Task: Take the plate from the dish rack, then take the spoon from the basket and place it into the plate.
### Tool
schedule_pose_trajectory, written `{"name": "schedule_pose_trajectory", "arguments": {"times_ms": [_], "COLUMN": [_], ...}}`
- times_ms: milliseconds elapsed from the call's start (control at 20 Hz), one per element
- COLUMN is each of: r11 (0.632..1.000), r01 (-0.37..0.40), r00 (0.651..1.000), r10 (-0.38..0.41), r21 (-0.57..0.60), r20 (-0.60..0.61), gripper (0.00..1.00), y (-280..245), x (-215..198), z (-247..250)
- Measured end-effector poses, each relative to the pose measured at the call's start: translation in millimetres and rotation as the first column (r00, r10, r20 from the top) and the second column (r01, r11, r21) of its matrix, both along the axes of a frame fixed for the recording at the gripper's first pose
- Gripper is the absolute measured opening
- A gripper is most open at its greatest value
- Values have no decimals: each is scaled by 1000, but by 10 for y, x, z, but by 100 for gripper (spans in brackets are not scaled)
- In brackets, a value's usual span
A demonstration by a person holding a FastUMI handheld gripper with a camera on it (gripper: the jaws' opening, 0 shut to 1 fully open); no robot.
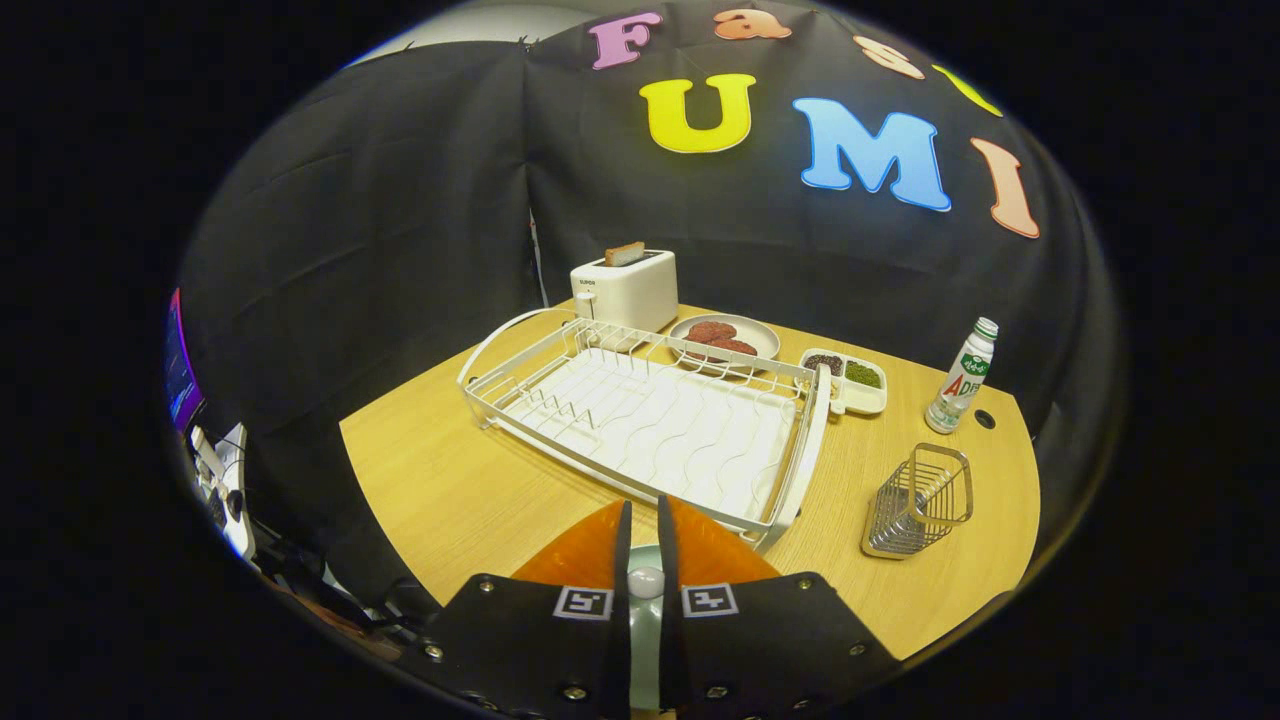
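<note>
Here we saw the gripper (pixel 640 530) low over the near edge of the surface (pixel 450 480), its fingers (pixel 622 540) drawn close with only a thin slot between them. In that slot sat a pale grey-green sliver with a small white rounded bit (pixel 645 582) on it; we took it for the plate (pixel 643 640) edge and the spoon, but couldn't confirm either. We also couldn't tell if both fingers pressed on it, so grip state stayed unknown.

Just ahead of the fingers lay the white wire rack (pixel 640 420), set at an angle on the surface, with nothing standing in its slots. Right of the rack, apart from it, stood the wire basket (pixel 920 500), upright, and we saw nothing in it.

Beyond the rack, near the wall:
- a white toaster (pixel 625 290) with a slice of toast (pixel 624 254) sticking out of the top
- a round dish (pixel 725 337) holding reddish-brown patties (pixel 718 338), just behind the rack's far rail
- a two-part white tray (pixel 846 380), one part dark filling, one part green, just beside the rack's far right corner

A bottle (pixel 960 378) with a green and white label stood upright further right, near a small dark hole (pixel 985 419) in the surface.
</note>
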State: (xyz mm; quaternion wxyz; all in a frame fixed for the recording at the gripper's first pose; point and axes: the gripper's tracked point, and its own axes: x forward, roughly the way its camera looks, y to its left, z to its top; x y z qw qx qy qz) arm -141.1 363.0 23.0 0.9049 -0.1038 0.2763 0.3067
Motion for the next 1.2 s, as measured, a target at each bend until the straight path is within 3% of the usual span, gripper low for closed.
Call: {"name": "schedule_pose_trajectory", "arguments": {"times_ms": [100, 200, 250, 400, 600, 850, 1000, 1100, 1200], "r11": [1000, 1000, 999, 996, 970, 902, 859, 841, 837], "r01": [23, 24, 32, 83, 206, 350, 379, 378, 378], "r00": [1000, 999, 998, 990, 951, 836, 739, 687, 673], "r10": [-23, -25, -33, -88, -230, -422, -505, -536, -542], "r21": [-6, 17, 19, 45, 132, 253, 345, 388, 396], "r20": [3, 27, 48, 113, 206, 350, 445, 491, 504], "gripper": [17, 58, 69, 69, 69, 68, 70, 96, 96], "y": [-33, -58, -128, -332, -798, -1503, -1823, -1957, -2022], "x": [29, 54, 75, 193, 345, 458, 441, 427, 415], "z": [-19, 114, 184, 458, 1008, 1881, 2425, 2642, 2665]}}
